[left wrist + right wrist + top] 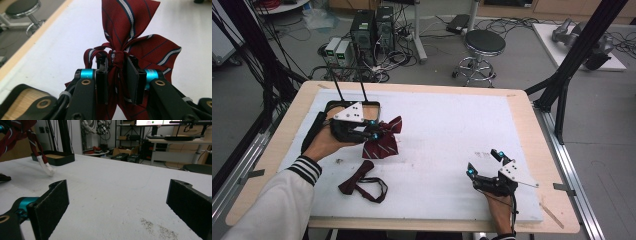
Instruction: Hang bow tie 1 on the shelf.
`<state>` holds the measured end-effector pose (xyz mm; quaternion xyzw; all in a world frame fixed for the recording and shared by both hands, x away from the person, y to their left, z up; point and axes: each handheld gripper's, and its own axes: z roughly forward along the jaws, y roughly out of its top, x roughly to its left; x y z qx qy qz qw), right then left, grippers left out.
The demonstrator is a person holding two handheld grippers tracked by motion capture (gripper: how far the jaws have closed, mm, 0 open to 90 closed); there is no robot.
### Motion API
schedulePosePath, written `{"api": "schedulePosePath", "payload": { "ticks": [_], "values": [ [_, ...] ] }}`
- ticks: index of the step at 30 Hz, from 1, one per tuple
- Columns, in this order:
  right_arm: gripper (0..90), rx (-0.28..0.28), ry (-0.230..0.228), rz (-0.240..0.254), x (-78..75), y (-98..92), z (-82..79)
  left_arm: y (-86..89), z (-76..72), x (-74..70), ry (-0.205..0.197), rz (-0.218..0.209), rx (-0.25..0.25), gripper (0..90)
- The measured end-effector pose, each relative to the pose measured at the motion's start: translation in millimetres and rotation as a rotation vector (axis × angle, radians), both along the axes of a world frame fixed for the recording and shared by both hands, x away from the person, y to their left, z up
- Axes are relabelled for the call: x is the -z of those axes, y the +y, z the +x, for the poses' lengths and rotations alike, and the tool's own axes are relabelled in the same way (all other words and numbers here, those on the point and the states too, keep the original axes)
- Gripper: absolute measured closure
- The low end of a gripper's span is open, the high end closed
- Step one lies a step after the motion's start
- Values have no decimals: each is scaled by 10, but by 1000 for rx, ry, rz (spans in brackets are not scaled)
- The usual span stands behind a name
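A white mat covers the wooden worktop (pixel 532 130); a stool (pixel 484 44) and computers stand behind. The left hand-held gripper (pixel 373 129) pinches the striped red bow tie (pixel 382 142) by its knot, near the black tray (pixel 324 111). The right hand-held gripper (pixel 483 163) rests wide apart, well away.

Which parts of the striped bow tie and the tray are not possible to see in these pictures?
- Striped bow tie: in the left gripper view its lower part is hidden behind the left gripper.
- Tray: in the high view the left gripper's grey plate covers its middle.
- Tray's inside: the right gripper view is too low to show it.
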<state>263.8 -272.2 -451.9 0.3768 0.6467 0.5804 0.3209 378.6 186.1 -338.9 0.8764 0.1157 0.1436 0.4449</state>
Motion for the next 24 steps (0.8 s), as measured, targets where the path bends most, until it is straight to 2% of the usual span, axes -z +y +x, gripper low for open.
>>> {"api": "schedulePosePath", "payload": {
  "ticks": [2,8,11,12,19,24],
  "values": [
    [36,1,0,1,0,0,0,54,18,-62,-17,-24,-28,718],
    [36,0,0,1,0,-1,1,157,42,-140,-53,-42,-84,717],
    [36,0,0,1,0,0,1,233,72,-176,-68,-52,-133,717],
    [36,0,-2,0,0,-1,3,279,96,-204,-83,-57,-166,718],
    [36,0,-3,-1,0,-2,6,399,164,-270,-87,-99,-228,718],
    [36,1,2,2,0,2,1,462,221,-251,-87,-106,-281,718]
  ]
}}
